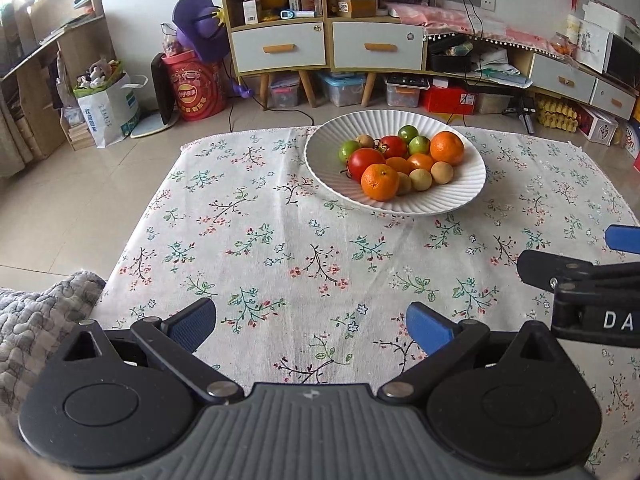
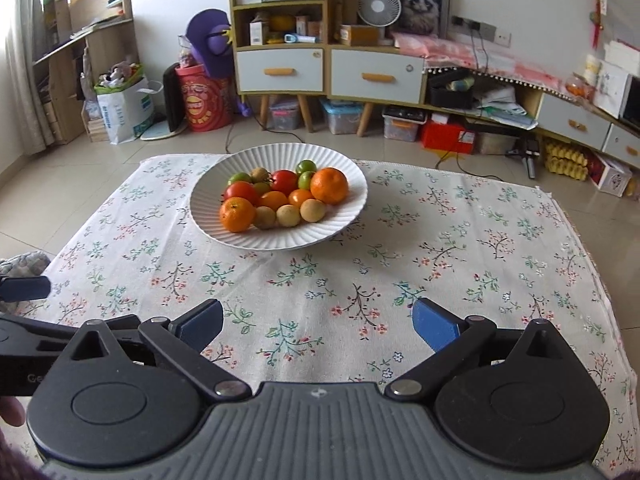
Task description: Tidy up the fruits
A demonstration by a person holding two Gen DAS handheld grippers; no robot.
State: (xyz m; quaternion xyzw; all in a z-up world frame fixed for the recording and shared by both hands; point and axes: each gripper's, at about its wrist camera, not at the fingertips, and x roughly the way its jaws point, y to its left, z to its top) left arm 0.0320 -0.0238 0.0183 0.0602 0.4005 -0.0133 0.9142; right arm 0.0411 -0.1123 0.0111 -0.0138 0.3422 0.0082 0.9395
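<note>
A white ribbed bowl (image 1: 456, 196) (image 2: 280, 240) sits toward the far side of the flowered tablecloth (image 1: 280, 248) (image 2: 460, 248). It holds oranges (image 1: 380, 182) (image 2: 237, 214), red tomatoes (image 1: 365, 160) (image 2: 285, 181), green fruits (image 1: 419, 145) (image 2: 306, 167) and small tan round fruits (image 1: 442, 172) (image 2: 312, 210). My left gripper (image 1: 311, 320) hangs open over the near cloth, nothing between its blue pads. My right gripper (image 2: 318, 322) is open too, also short of the bowl with nothing between its fingers. Each gripper shows at the edge of the other's view.
A grey knitted blanket (image 1: 36, 320) lies at the near left corner. Beyond the table stand a drawer cabinet (image 1: 328, 44), a red bucket (image 1: 196, 88), a white bag (image 1: 110, 108), storage boxes (image 1: 344, 90) and floor cables. A fingertip (image 2: 12, 410) shows at left.
</note>
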